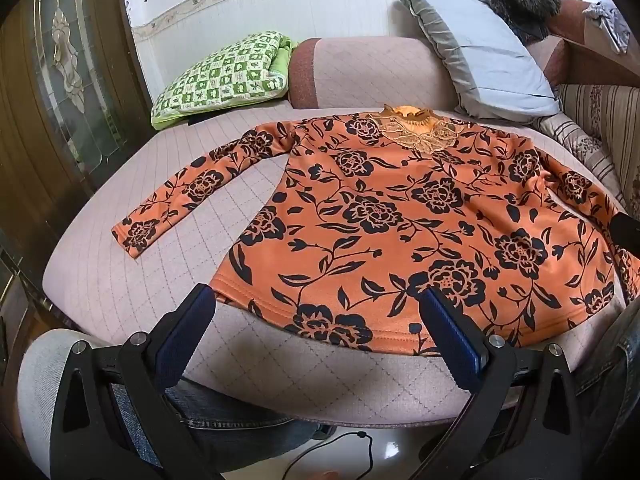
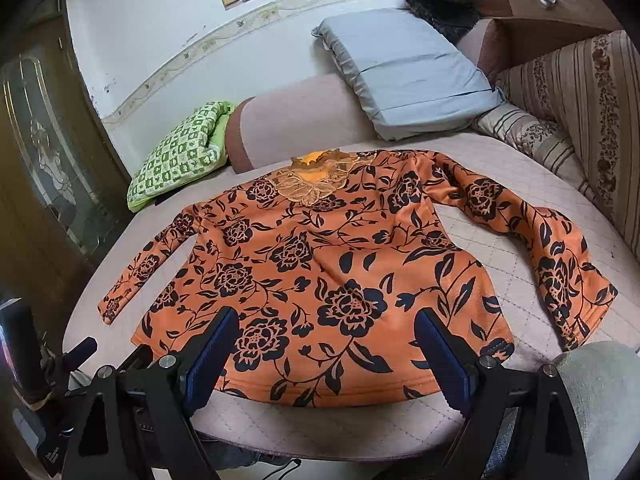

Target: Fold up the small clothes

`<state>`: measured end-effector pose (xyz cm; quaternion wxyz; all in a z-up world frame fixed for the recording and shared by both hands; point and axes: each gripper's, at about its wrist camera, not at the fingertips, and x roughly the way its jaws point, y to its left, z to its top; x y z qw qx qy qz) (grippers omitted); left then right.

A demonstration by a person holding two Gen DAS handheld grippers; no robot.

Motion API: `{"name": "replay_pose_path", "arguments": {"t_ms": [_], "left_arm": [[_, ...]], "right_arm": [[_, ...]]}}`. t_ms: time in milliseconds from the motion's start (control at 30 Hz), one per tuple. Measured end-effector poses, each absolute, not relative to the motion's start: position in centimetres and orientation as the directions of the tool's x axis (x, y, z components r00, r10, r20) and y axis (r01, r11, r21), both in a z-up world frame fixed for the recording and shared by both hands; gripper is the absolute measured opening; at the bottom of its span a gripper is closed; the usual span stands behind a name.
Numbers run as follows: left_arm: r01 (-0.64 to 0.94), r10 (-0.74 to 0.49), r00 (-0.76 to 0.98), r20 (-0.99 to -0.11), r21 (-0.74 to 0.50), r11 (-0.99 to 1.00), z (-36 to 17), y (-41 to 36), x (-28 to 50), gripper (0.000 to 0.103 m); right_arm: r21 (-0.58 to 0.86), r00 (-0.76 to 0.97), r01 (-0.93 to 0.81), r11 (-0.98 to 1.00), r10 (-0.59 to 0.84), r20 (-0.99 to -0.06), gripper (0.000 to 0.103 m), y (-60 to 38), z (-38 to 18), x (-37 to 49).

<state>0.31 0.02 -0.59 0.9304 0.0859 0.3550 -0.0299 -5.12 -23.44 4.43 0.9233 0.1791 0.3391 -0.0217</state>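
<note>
Orange top (image 1: 400, 220) flat, unfolded; left gripper (image 1: 316, 312) and right gripper (image 2: 324, 336) jaws released, empty; next grab a sleeve (image 1: 192, 196) mid-left.

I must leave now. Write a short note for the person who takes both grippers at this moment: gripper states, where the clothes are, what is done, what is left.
Left gripper: open, holds nothing, hovering near the hem's left corner.
Right gripper: open, holds nothing, hovering over the hem.
Orange floral top: lies flat, face up, on the pink quilted sofa seat, collar away from you, both sleeves spread outward.
Done: top is laid out.
Left: all folding; no fold made yet. Probably start with a sleeve.
</note>
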Motion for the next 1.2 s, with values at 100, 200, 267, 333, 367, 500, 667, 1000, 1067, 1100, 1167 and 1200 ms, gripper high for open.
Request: {"name": "replay_pose_path", "arguments": {"t_ms": [100, 200, 267, 333, 367, 500, 667, 1000, 1067, 1100, 1167, 1200], "left_arm": [[0.117, 0.006, 0.746, -0.666, 0.139, 0.983, -0.6, 0.0, 0.3, 0.103], [0.117, 0.005, 0.746, -0.666, 0.138, 0.983, -0.6, 0.0, 0.3, 0.103], [0.117, 0.003, 0.746, -0.666, 0.136, 0.984, -0.6, 0.1, 0.3, 0.103], [0.117, 0.003, 0.746, -0.666, 0.136, 0.984, -0.7, 0.1, 0.4, 0.103], [0.117, 0.004, 0.745, -0.667, 0.137, 0.984, -0.6, 0.1, 0.3, 0.103], [0.117, 0.003, 0.746, -0.666, 0.135, 0.984, -0.5, 0.1, 0.3, 0.103], [0.111, 0.001, 0.742, -0.67, 0.125, 0.986, -0.5, 0.3, 0.5, 0.103], [-0.076, -0.019, 0.691, -0.723, -0.099, 0.992, 3.0, 7.6, 6.8, 0.102], [-0.137, -0.029, 0.675, -0.738, -0.164, 0.977, 3.3, 10.4, 8.6, 0.102], [-0.172, -0.043, 0.658, -0.752, -0.206, 0.963, 3.2, 12.2, 9.7, 0.102], [-0.257, -0.074, 0.615, -0.785, -0.289, 0.922, 2.6, 16.2, 12.2, 0.102], [-0.301, -0.078, 0.596, -0.799, -0.313, 0.901, 2.2, 18.0, 13.2, 0.102]], "right_arm": [[0.316, 0.772, 0.161, 0.935, 0.08, -0.631, 0.089, -23.4, 4.4, -5.1], [0.318, 0.77, 0.163, 0.934, 0.081, -0.633, 0.089, -23.4, 4.4, -5.1], [0.316, 0.768, 0.164, 0.934, 0.08, -0.636, 0.089, -23.4, 4.5, -5.1], [0.316, 0.768, 0.164, 0.935, 0.08, -0.636, 0.089, -23.4, 4.5, -5.1], [0.312, 0.768, 0.164, 0.936, 0.077, -0.635, 0.089, -23.4, 4.6, -5.1], [0.306, 0.764, 0.164, 0.938, 0.075, -0.64, 0.089, -23.3, 4.6, -5.2], [0.306, 0.753, 0.161, 0.938, 0.084, -0.653, 0.089, -23.1, 4.9, -5.3], [0.338, 0.76, -0.033, 0.941, 0.243, -0.603, 0.079, -20.4, 8.0, -1.8], [0.351, 0.755, -0.081, 0.933, 0.287, -0.59, 0.079, -19.2, 8.8, 0.2], [0.339, 0.752, -0.111, 0.934, 0.302, -0.586, 0.079, -17.9, 9.3, 1.7], [0.347, 0.72, -0.133, 0.928, 0.331, -0.61, 0.079, -16.3, 9.7, 4.3], [0.348, 0.698, -0.146, 0.926, 0.346, -0.627, 0.079, -15.0, 9.6, 5.9]]}}
